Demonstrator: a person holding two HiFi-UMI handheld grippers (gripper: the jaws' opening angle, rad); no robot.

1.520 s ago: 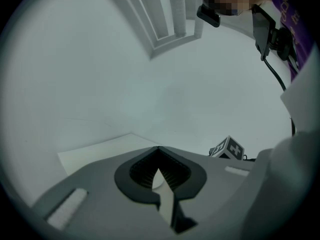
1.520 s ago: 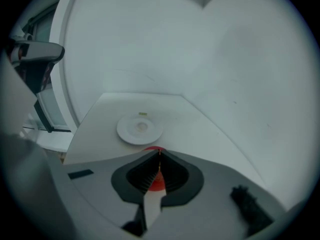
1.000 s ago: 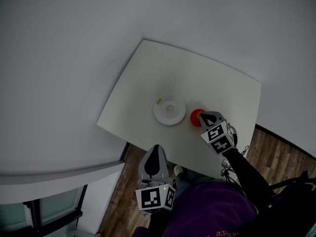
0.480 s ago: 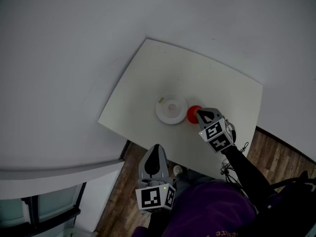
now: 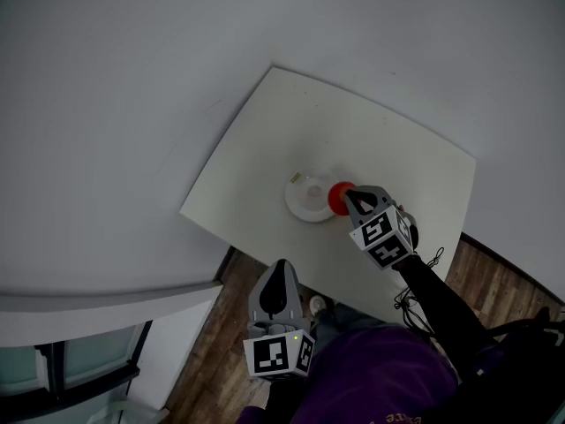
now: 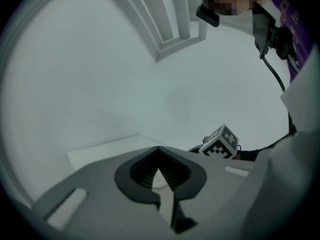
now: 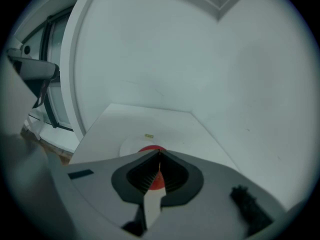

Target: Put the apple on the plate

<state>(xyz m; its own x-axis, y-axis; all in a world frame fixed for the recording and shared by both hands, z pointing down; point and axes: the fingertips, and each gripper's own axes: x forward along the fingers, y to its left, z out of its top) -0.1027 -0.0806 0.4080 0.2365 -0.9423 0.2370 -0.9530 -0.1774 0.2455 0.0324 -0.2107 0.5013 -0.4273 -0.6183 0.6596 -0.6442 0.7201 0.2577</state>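
The red apple (image 5: 336, 198) is at the right rim of the white plate (image 5: 305, 203), near the middle of the white table (image 5: 371, 140). My right gripper (image 5: 347, 194) reaches in from the right and is shut on the apple at its tips. In the right gripper view the jaws (image 7: 159, 154) meet in front of the apple (image 7: 149, 148) and hide most of it. The plate (image 7: 131, 145) lies just beyond. My left gripper (image 5: 281, 265) hangs off the table's near edge over the floor, shut and holding nothing (image 6: 159, 148).
A small yellow tag (image 5: 297, 177) lies at the plate's far rim. A white ledge and window (image 5: 79, 360) stand at lower left, and there is wooden floor (image 5: 494, 281) at the right. White walls surround the table. The right gripper's marker cube (image 6: 220, 143) shows in the left gripper view.
The right gripper and the apple have moved left together, from well right of the plate to its right rim. The left gripper has stayed put.
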